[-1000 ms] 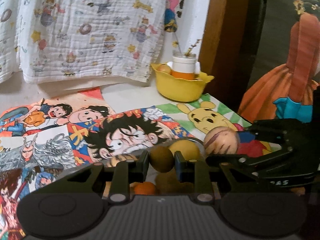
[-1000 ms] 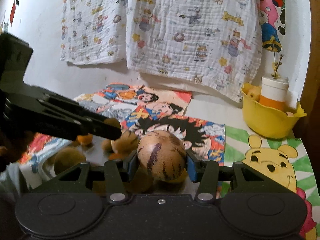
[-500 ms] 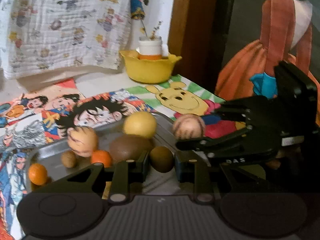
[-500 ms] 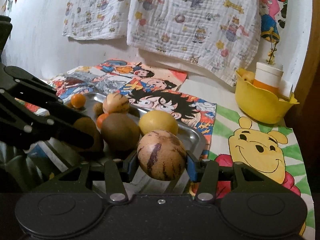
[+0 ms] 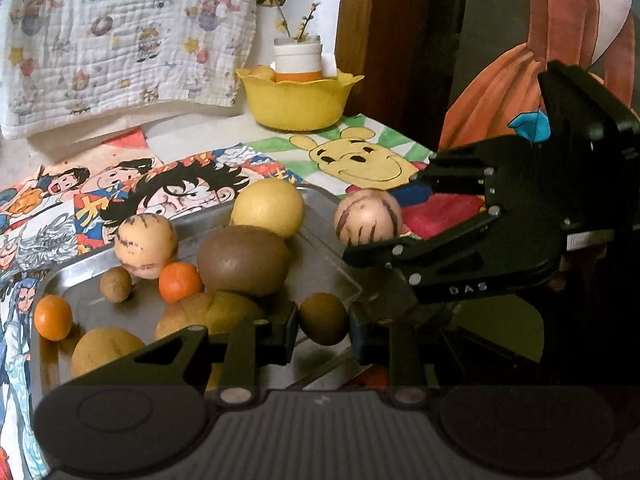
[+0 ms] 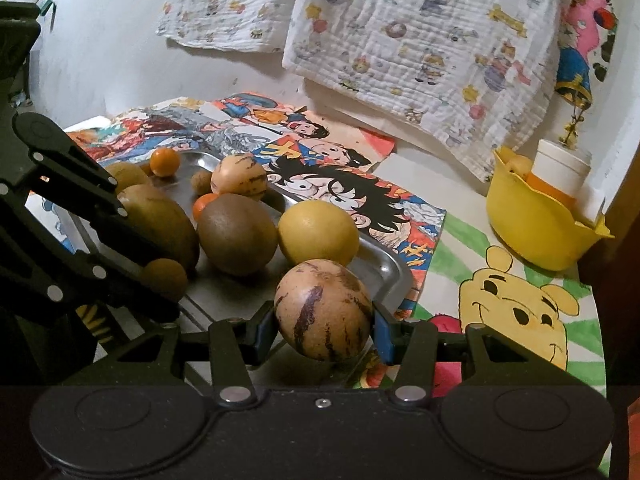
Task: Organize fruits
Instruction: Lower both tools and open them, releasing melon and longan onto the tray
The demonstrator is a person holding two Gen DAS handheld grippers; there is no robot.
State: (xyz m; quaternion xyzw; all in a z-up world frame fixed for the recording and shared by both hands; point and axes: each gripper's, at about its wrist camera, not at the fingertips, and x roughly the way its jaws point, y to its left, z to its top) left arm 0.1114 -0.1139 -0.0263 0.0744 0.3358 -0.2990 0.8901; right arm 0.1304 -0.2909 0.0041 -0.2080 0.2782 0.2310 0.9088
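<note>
White wall behind desk, cartoon-print muslin cloths [image 6: 420, 36] hung on it; dark wooden door frame [image 5: 380, 36] at right. Desk [image 6: 432, 168] covered by cartoon posters, Winnie-the-Pooh drawing [image 6: 520, 304] near right edge. Yellow bowl [image 5: 298, 100] at back right corner, white-orange jar inside. Steel tray [image 5: 132, 312] mid-desk holds kiwi, yellow citrus, small oranges, striped melon. Right claw [image 6: 324, 322] clamps striped pepino melon [image 6: 324, 308] over tray's near right corner. Left claw [image 5: 323, 330] pinches small brown fruit [image 5: 323, 318] above tray's near edge.

Both grippers black plastic, silver screws; fingers [image 6: 384, 334] blue-padded; right gripper [image 5: 384, 224] stamped "DAS".
</note>
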